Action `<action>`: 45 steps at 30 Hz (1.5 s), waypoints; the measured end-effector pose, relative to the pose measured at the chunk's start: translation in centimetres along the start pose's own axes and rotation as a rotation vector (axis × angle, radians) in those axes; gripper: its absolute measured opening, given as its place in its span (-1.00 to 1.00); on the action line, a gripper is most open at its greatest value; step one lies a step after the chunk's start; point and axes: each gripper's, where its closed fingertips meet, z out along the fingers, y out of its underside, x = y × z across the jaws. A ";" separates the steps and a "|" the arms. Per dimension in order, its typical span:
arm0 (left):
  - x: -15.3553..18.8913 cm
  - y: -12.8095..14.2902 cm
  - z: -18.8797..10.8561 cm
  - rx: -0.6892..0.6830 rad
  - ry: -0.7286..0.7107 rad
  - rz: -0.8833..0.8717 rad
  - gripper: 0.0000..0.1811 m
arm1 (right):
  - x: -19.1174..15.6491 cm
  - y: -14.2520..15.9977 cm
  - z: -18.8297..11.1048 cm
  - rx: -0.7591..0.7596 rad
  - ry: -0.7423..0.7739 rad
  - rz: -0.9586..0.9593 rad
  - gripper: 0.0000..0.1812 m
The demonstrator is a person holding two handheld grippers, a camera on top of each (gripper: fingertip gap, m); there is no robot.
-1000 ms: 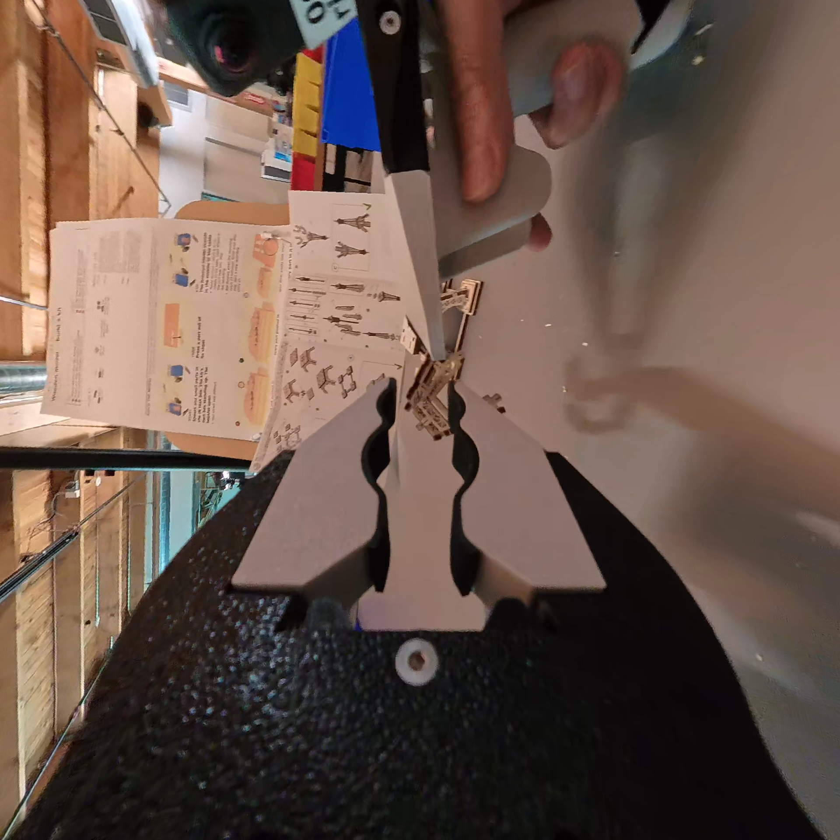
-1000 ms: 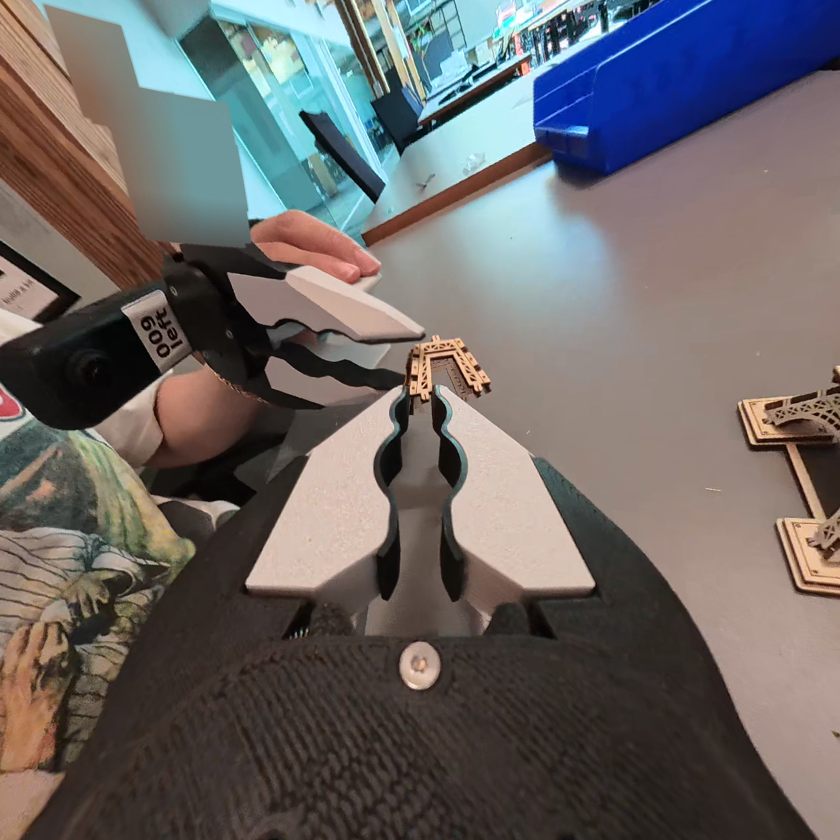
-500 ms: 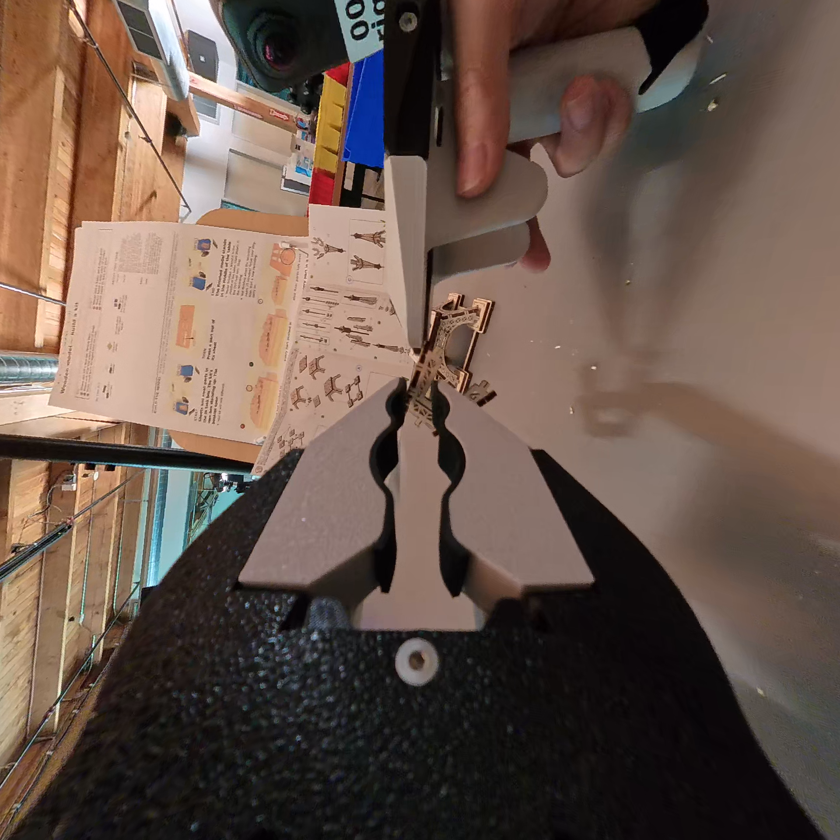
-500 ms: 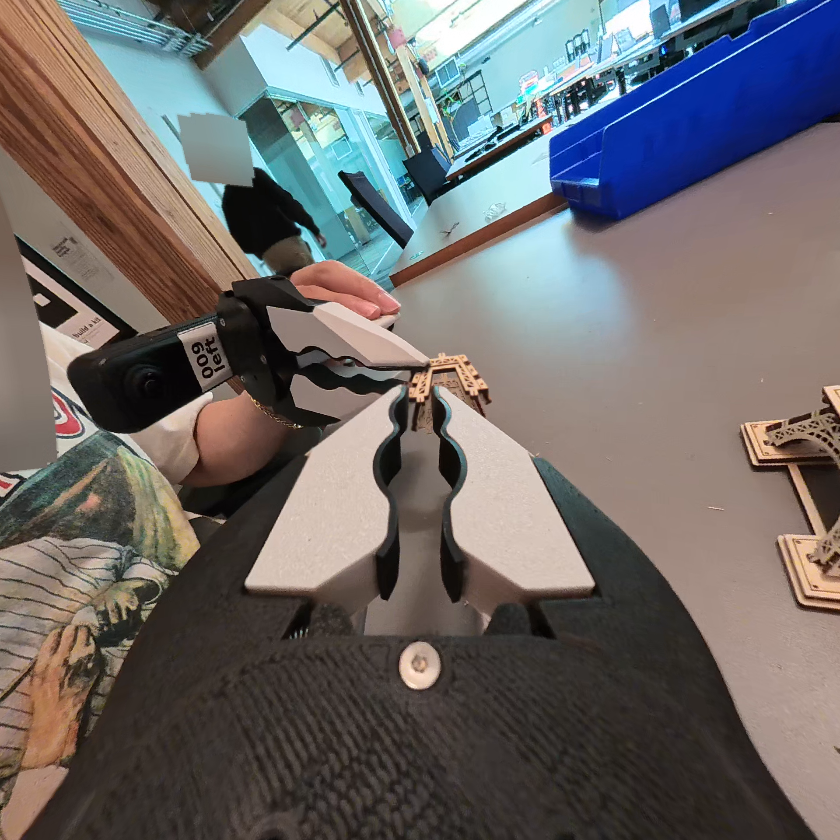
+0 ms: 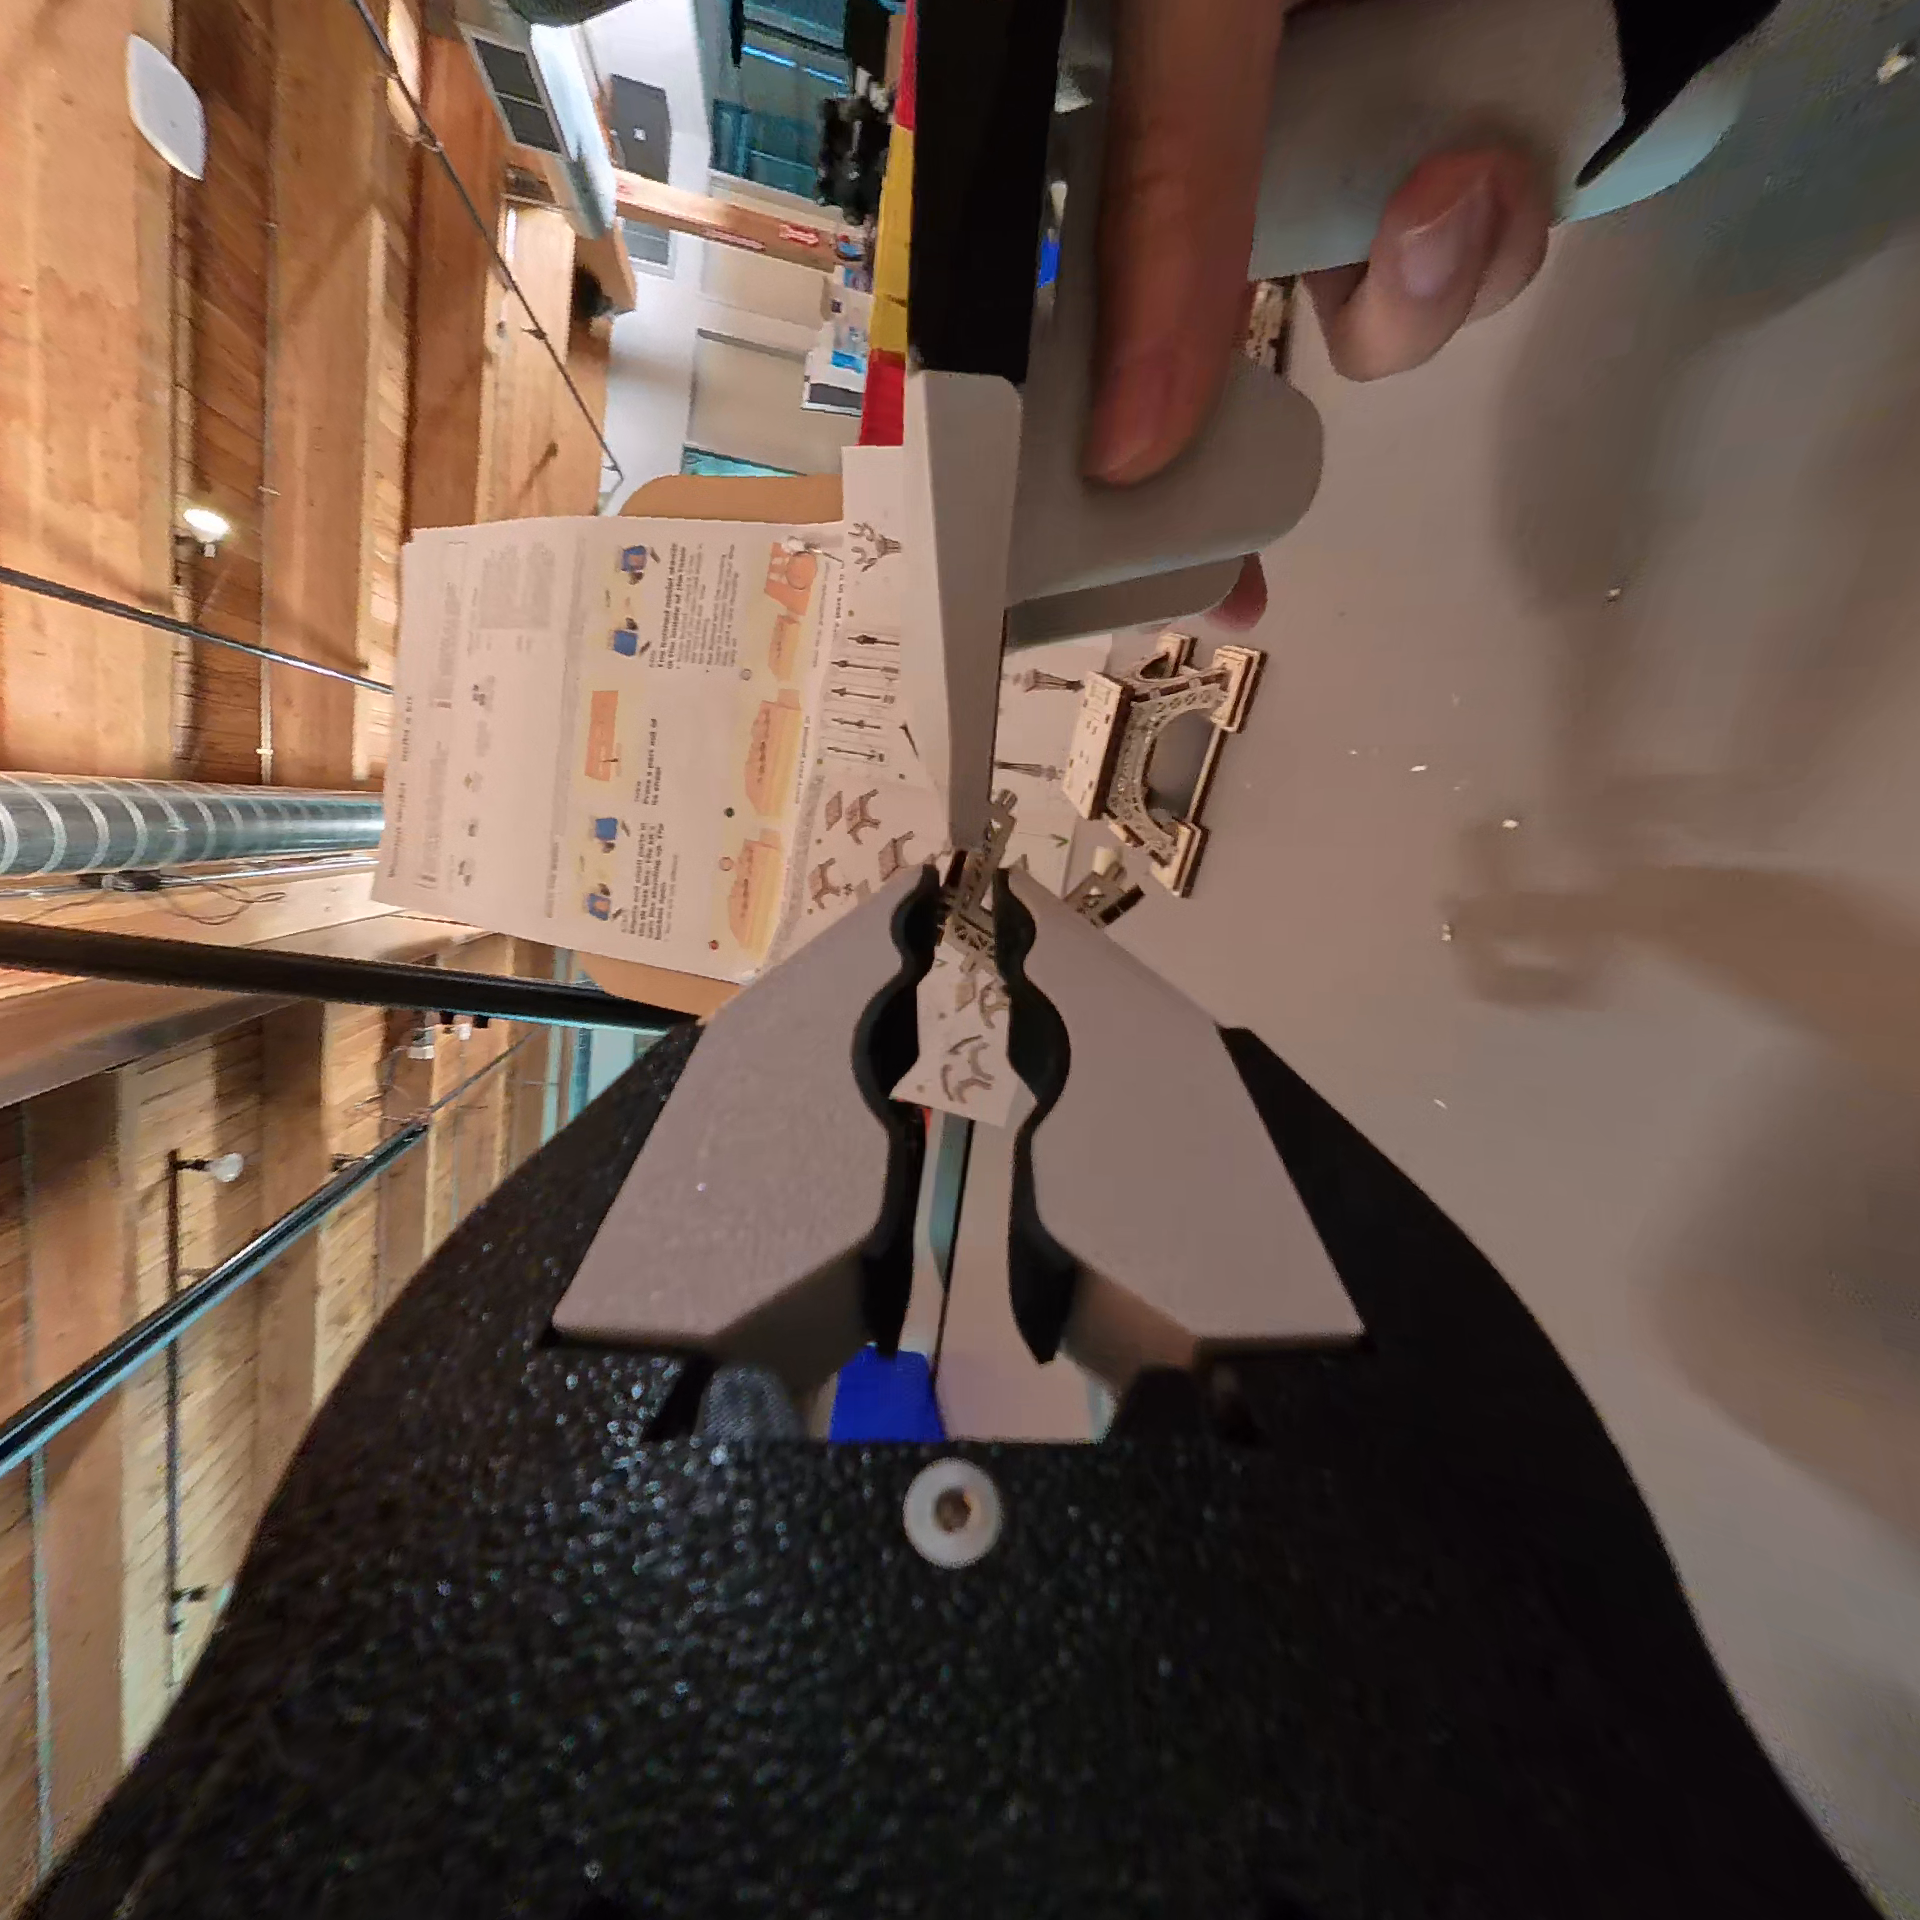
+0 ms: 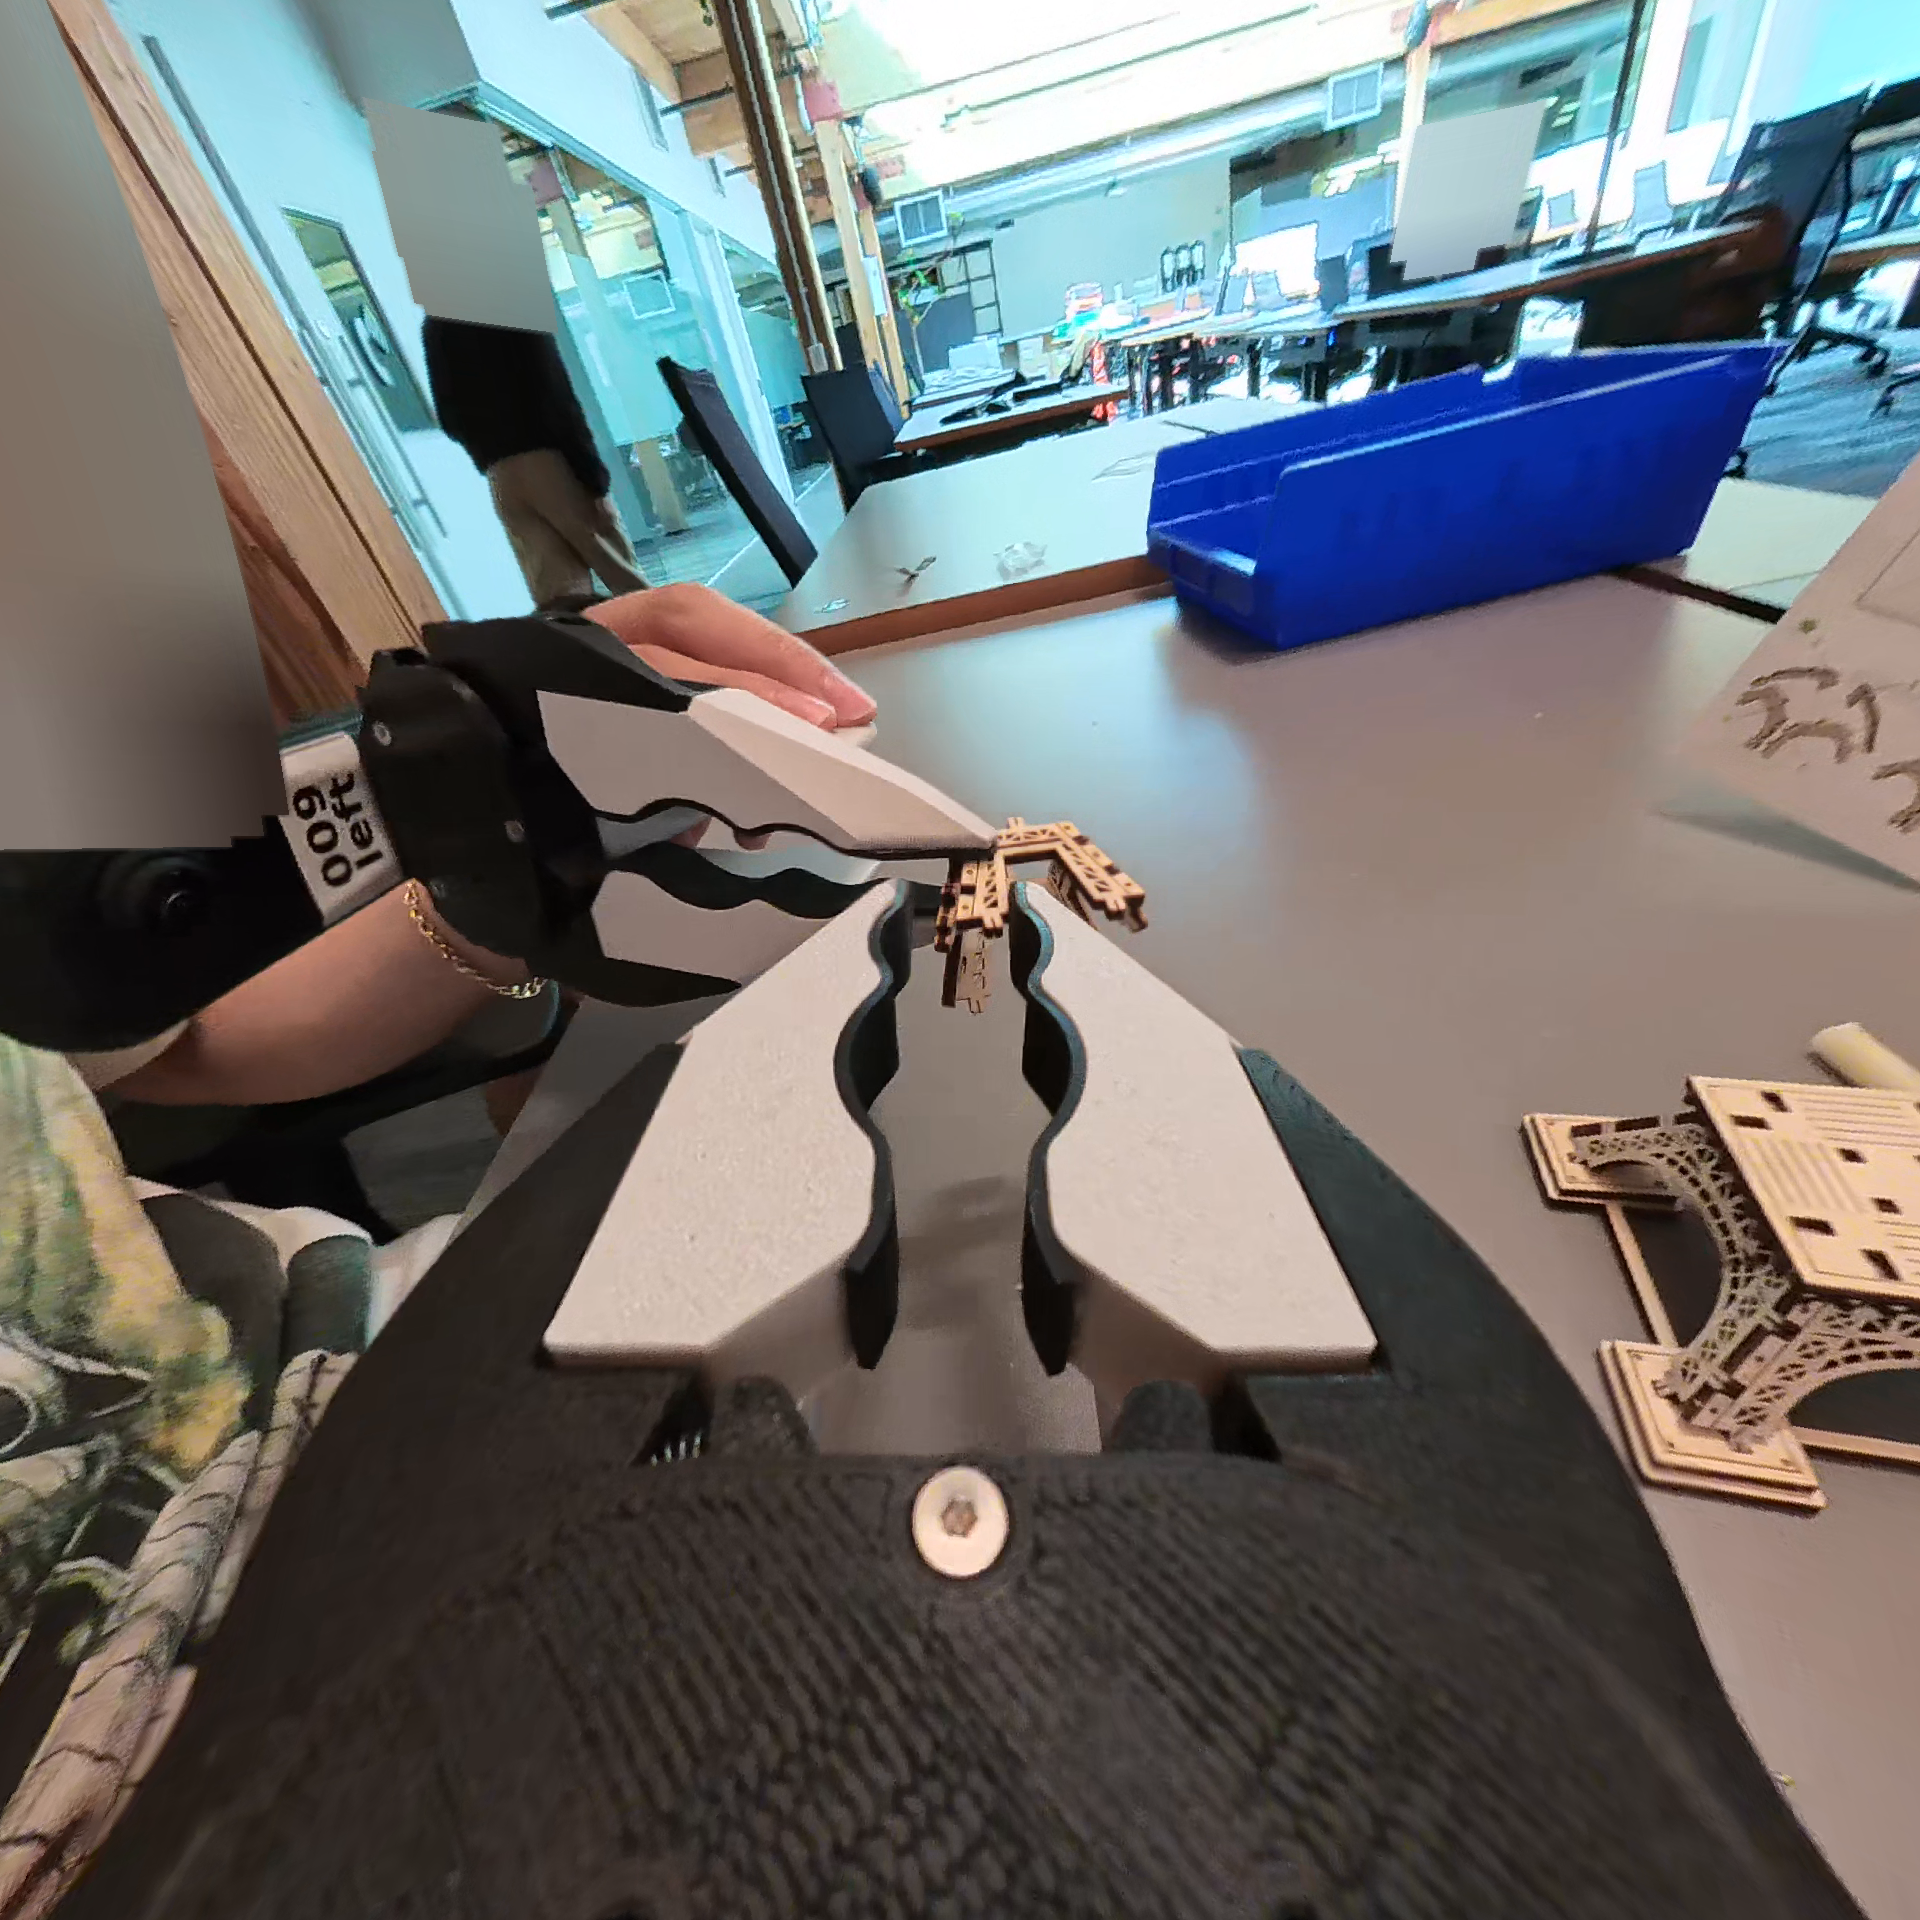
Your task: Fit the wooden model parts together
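Sitting off to the right on the grey table (image 6: 1455, 831), the tower base (image 6: 1766, 1278) waits well apart from the action. Near centre, the right gripper (image 6: 961, 914) is clenched on the small lattice piece (image 6: 977, 904), held in the air, while the left gripper (image 6: 935, 857) comes in from the left, tips pinching the same piece, it seems. Risk now: those thin struts. Any twist between the two grips could snap them, or the piece could slip out and drop onto the table.
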 end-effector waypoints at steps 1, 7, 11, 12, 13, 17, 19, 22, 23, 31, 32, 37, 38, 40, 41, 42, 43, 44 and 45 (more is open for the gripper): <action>-0.2 0.0 0.0 0.003 -0.017 0.005 -0.91 | 0.0 -0.2 -0.1 0.010 0.001 -0.010 -0.83; -0.9 -0.4 -0.2 0.022 -0.068 0.009 -0.91 | -0.3 -0.8 -0.4 0.025 0.013 -0.108 -0.84; -1.2 -0.7 -0.3 0.030 -0.085 0.018 -0.91 | -0.4 -0.7 -0.2 0.013 0.034 -0.170 -0.86; -1.3 -0.7 -0.4 0.028 -0.093 0.023 -0.92 | -0.4 -0.8 -0.2 0.022 0.037 -0.172 -0.86; -1.3 -0.7 -0.4 0.028 -0.097 0.029 -0.92 | -0.5 -0.8 -0.2 0.027 0.038 -0.176 -0.87; -1.6 -0.7 -0.4 0.020 -0.115 0.045 -0.92 | -0.4 -1.2 -0.2 0.053 0.048 -0.167 -0.87; -1.6 -0.6 -0.4 0.014 -0.117 0.048 -0.92 | -0.4 -1.2 -0.1 0.061 0.056 -0.163 -0.88; -1.6 -0.7 -0.4 0.011 -0.121 0.059 -0.92 | -0.3 -1.5 -0.2 0.076 0.073 -0.185 -0.87; -1.6 -0.7 -0.4 0.011 -0.126 0.060 -0.92 | -0.3 -1.6 -0.2 0.085 0.077 -0.189 -0.87; -1.8 -0.7 -0.3 0.001 -0.147 0.053 -0.92 | -0.3 -1.8 -0.2 0.082 0.092 -0.231 -0.89; -1.8 -0.7 -0.4 0.001 -0.149 0.049 -0.91 | -0.4 -1.8 -0.2 0.084 0.100 -0.244 -0.89; -1.9 -0.5 -0.4 -0.010 -0.152 0.047 -0.92 | -0.3 -1.8 0.0 0.074 0.132 -0.303 -0.89; -2.0 -0.5 -0.4 -0.009 -0.158 0.046 -0.92 | -0.4 -1.9 0.0 0.079 0.135 -0.312 -0.89; -2.1 -0.5 -0.4 -0.013 -0.158 0.035 -0.92 | -0.4 -2.1 0.0 0.082 0.151 -0.330 -0.88; -2.1 -0.4 -0.4 -0.014 -0.157 0.029 -0.92 | -0.4 -2.1 0.1 0.079 0.159 -0.342 -0.88; -2.1 -0.5 -0.5 -0.011 -0.159 0.026 -0.92 | -0.4 -2.1 0.1 0.078 0.161 -0.354 -0.88; -2.1 -0.5 -0.5 -0.006 -0.156 0.025 -0.92 | -0.5 -2.1 0.1 0.071 0.155 -0.360 -0.88; -2.0 -0.6 -0.5 0.001 -0.156 0.024 -0.92 | -0.5 -2.0 0.0 0.068 0.142 -0.359 -0.88; -2.1 -0.8 -0.5 0.011 -0.161 0.016 -0.92 | -0.6 -2.2 -0.2 0.085 0.133 -0.367 -0.89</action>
